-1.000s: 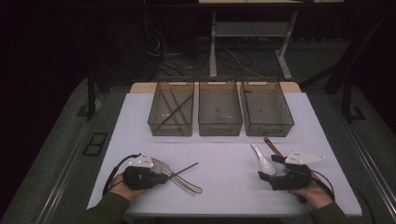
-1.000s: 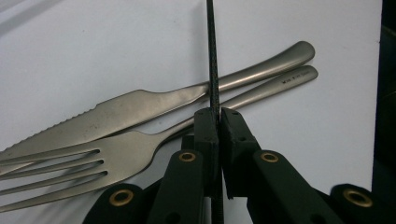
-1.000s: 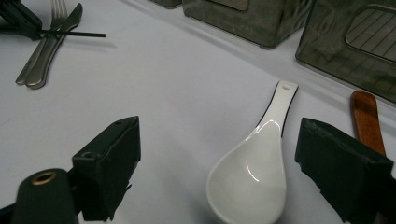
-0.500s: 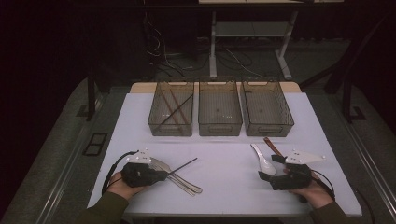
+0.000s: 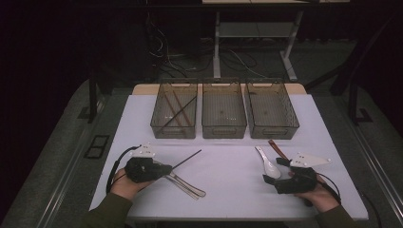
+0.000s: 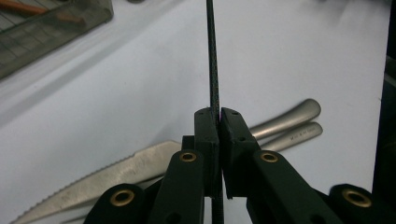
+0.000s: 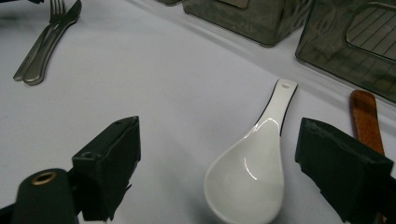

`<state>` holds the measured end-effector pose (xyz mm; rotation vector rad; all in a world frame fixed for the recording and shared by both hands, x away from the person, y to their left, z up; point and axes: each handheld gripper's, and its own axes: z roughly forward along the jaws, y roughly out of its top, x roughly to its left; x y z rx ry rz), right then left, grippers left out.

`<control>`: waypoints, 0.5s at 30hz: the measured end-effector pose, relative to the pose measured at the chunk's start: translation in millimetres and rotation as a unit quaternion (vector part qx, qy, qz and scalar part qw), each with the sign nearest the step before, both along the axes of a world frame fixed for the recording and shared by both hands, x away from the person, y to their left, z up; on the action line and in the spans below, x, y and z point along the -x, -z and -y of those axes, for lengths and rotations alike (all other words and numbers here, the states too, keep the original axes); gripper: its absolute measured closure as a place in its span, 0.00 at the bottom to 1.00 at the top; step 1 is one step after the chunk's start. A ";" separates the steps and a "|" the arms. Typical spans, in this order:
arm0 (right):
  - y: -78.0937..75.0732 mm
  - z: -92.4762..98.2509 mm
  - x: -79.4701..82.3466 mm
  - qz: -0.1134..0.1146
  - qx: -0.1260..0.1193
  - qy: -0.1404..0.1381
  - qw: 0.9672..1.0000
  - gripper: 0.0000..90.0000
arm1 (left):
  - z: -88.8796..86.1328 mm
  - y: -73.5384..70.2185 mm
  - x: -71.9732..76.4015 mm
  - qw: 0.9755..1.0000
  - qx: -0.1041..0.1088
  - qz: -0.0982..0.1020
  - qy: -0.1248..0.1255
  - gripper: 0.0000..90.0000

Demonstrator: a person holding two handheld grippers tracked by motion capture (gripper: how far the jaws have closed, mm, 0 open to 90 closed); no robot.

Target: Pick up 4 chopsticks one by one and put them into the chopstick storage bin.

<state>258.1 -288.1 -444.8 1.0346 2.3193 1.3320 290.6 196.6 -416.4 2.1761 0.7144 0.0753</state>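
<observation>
My left gripper (image 5: 164,168) is at the front left of the table, shut on a thin black chopstick (image 5: 187,159) that points toward the bins. In the left gripper view the chopstick (image 6: 212,56) runs straight up from between the pressed pads of my left gripper (image 6: 218,116). Below it lie a serrated knife (image 6: 93,179) and a fork handle (image 6: 289,119). My right gripper (image 5: 271,178) rests at the front right with its jaws wide open. A white ceramic spoon (image 7: 252,172) lies on the table between the jaws of my right gripper (image 7: 222,140), untouched.
Three smoked plastic bins stand in a row at the back: the left bin (image 5: 174,129) holds chopsticks, beside it are the middle bin (image 5: 224,129) and the right bin (image 5: 272,129). A brown wooden spoon (image 7: 366,119) lies beside the white one. The steel cutlery (image 5: 187,186) lies near the front edge.
My left gripper has edged slightly up the picture with the chopstick, whose tip now sits a little higher. The right gripper has kept still.
</observation>
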 end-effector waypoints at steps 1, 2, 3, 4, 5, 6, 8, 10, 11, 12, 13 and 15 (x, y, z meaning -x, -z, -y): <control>0.0 0.0 -0.1 0.000 0.000 0.000 1.000 0.16 | 0.6 -1.3 -1.2 1.000 0.000 0.002 0.001 0.95; 0.1 0.0 -0.2 0.000 0.001 0.001 1.000 0.16 | 1.6 -2.2 -2.1 1.000 0.005 0.002 -0.003 0.95; 0.1 0.0 -0.1 -0.001 0.001 0.001 1.000 0.16 | 2.4 -3.5 -3.2 1.000 0.006 0.003 -0.006 0.95; 0.0 -0.1 0.0 0.000 0.001 0.000 1.000 0.16 | 3.0 -4.9 -4.1 1.000 0.006 0.005 -0.007 0.95; 0.0 0.0 0.0 0.000 0.000 0.000 1.000 0.16 | 3.5 -6.2 -5.4 1.000 0.007 0.008 -0.006 0.95; 0.0 0.0 0.1 0.000 0.000 0.000 1.000 0.16 | 4.2 -7.3 -6.2 1.000 0.009 0.008 -0.007 0.95; 0.1 0.0 -0.2 0.000 0.001 0.000 1.000 0.16 | 5.3 -9.7 -8.6 1.000 0.007 0.013 -0.009 0.95; 0.0 0.1 -0.2 -0.001 0.000 0.001 1.000 0.16 | 6.2 -12.1 -11.4 1.000 0.012 0.016 -0.012 0.95; 0.1 0.1 -0.2 -0.001 0.000 0.002 1.000 0.16 | 6.5 -13.6 -13.3 1.000 0.011 0.019 -0.012 0.95; 0.1 0.1 -0.2 0.000 0.000 0.001 1.000 0.16 | 7.1 -15.2 -14.8 1.000 0.011 0.021 -0.015 0.95; 0.1 0.1 0.0 0.001 0.000 0.001 1.000 0.16 | 7.6 -16.9 -16.6 1.000 0.012 0.023 -0.016 0.95; 0.0 0.1 0.3 0.001 0.001 0.001 1.000 0.16 | 9.4 -20.4 -20.1 0.999 0.014 0.029 -0.018 0.95</control>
